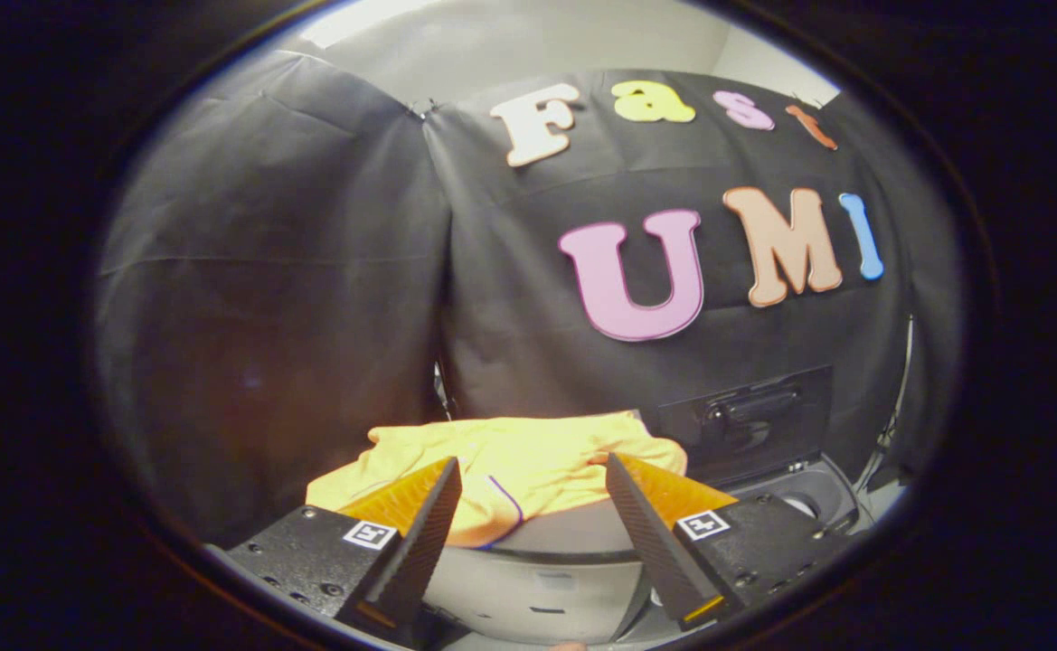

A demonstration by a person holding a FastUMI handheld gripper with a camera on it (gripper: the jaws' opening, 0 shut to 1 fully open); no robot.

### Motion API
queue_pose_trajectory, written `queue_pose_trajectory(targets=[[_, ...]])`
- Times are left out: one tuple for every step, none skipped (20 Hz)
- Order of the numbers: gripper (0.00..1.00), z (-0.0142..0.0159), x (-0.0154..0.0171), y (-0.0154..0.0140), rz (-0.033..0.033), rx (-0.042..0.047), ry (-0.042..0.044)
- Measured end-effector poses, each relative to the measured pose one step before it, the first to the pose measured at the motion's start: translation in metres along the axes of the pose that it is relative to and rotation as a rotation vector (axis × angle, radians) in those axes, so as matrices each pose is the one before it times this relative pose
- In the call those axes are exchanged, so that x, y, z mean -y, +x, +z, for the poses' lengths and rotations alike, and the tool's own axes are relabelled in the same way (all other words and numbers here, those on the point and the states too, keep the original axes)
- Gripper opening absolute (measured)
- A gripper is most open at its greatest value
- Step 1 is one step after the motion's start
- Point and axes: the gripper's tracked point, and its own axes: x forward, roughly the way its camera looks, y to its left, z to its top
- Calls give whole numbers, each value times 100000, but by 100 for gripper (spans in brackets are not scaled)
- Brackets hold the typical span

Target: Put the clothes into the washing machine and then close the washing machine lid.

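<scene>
One yellow garment point(510, 466) lies crumpled on the washing machine point(546, 579), soft, light, likely to slump. The gripper point(533, 488) hovers just before it, fingers apart and empty; a raised fold looks the best hold.

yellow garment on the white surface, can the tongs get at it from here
Probably yes. The tongs are open, and the yellow garment lies just ahead of and between the fingers, draped on the white surface, with nothing in between.

Clothes point(510, 466) lie on the washer point(564, 551) — lid point(745, 420) upright behind-right.
</scene>
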Motion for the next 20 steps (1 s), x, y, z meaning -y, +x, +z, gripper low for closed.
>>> queue_pose_trajectory(targets=[[97,107,-1221,2048,783,-3124,410],[97,-150,-1243,1972,881,-4646,1625],[97,-232,-1000,1979,-307,-3958,131],[97,-528,-442,2031,-1137,-5594,156],[97,-466,-632,1948,-1043,-4683,-1090],[97,-434,-686,1701,25,-4538,-1228],[97,-691,-922,1348,1679,-5957,-87],[97,-597,-906,1189,579,-3429,2844],[98,-216,-531,1110,-1557,-2526,-278],[98,-109,-190,861,-1160,-2018,-1431],[98,-167,-270,731,-491,-2011,-705],[98,-384,-159,730,-436,-2967,982],[98,-182,168,882,-1905,-1775,2110],[98,-307,348,692,-1854,-2444,210],[97,844,183,121,-1030,4213,269],[95,-463,101,621,-1027,-3147,19],[91,212,461,-478,-2258,1797,-1301],[89,-252,581,-110,-2030,-1742,-3565],[68,-304,419,-202,202,-1022,-4657],[48,230,316,-39,985,1346,-1446]])
